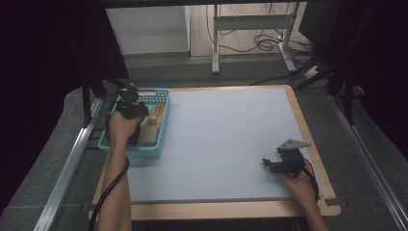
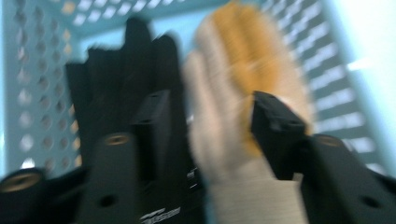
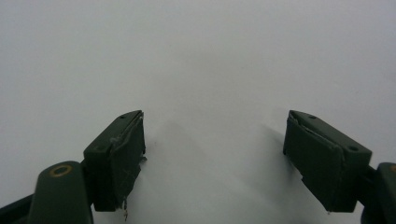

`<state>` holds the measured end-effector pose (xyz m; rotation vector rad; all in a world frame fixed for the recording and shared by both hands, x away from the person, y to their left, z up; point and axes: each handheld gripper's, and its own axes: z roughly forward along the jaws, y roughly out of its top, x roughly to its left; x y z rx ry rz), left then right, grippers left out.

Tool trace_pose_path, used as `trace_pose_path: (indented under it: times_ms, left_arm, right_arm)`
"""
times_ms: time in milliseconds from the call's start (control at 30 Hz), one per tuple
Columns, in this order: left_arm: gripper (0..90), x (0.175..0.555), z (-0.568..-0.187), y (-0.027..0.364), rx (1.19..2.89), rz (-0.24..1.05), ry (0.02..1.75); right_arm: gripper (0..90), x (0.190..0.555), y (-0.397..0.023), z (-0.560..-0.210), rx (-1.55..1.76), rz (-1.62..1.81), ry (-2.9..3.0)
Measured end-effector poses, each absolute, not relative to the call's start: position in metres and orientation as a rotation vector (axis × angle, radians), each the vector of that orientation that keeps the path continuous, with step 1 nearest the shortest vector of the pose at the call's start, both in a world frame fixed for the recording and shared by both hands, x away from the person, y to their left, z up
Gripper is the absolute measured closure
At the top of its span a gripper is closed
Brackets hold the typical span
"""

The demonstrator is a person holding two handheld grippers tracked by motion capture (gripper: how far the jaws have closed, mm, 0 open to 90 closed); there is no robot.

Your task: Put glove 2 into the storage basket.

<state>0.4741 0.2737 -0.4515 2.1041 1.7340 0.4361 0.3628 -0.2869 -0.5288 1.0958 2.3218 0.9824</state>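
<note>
**A dim room around a pale table**

The table (image 1: 226,144) has a light grey top edged in wood. Dark grey carpet (image 1: 53,154) surrounds it. Beyond stand a white cabinet (image 1: 149,29) and a metal desk frame (image 1: 250,29) with loose cables (image 1: 264,43).

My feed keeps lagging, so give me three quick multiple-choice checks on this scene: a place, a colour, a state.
1. Where is the basket?
A. table's left edge
B. table's middle
C. on the floor

2. What colour is the basket?
A. red
B. light blue
C. black

3. How do the right gripper jaws stand?
A. shut on a glove
B. open, nothing between
C. shut tight

Answers: 1 A, it sits at the left edge in the high view. 2 B, its perforated walls are light blue. 3 B, bare table shows between them.
</note>
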Motion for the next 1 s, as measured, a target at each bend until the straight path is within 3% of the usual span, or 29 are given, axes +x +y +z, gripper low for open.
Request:
trace_pose_path:
  times_ms: [67,267,433,500,567,867,1000]
  left_arm:
    - [60.7,0.477,-0.465,0.276,2.114,0.431,1.785]
    - [63.4,0.487,-0.496,0.267,2.094,0.299,1.764]
    - [65.0,0.489,-0.494,0.259,2.136,0.328,1.749]
    - [60.9,0.488,-0.491,0.261,2.124,0.341,1.758]
    - [49.7,0.484,-0.485,0.267,2.109,0.395,1.761]
    - [20.3,0.469,-0.47,0.284,2.046,0.444,1.713]
    - [12.2,0.458,-0.463,0.291,1.973,0.431,1.659]
  right_arm:
    - [20.4,0.363,-0.287,-0.529,1.096,0.982,2.322]
    - [20.4,0.363,-0.287,-0.529,1.097,0.982,2.321]
    - [20.4,0.363,-0.287,-0.529,1.096,0.982,2.321]
    - [20.4,0.363,-0.287,-0.529,1.096,0.982,2.321]
    - [20.4,0.363,-0.287,-0.529,1.096,0.982,2.321]
    - [20.4,0.363,-0.287,-0.529,1.096,0.982,2.322]
    - [20.4,0.363,-0.287,-0.529,1.095,0.982,2.322]
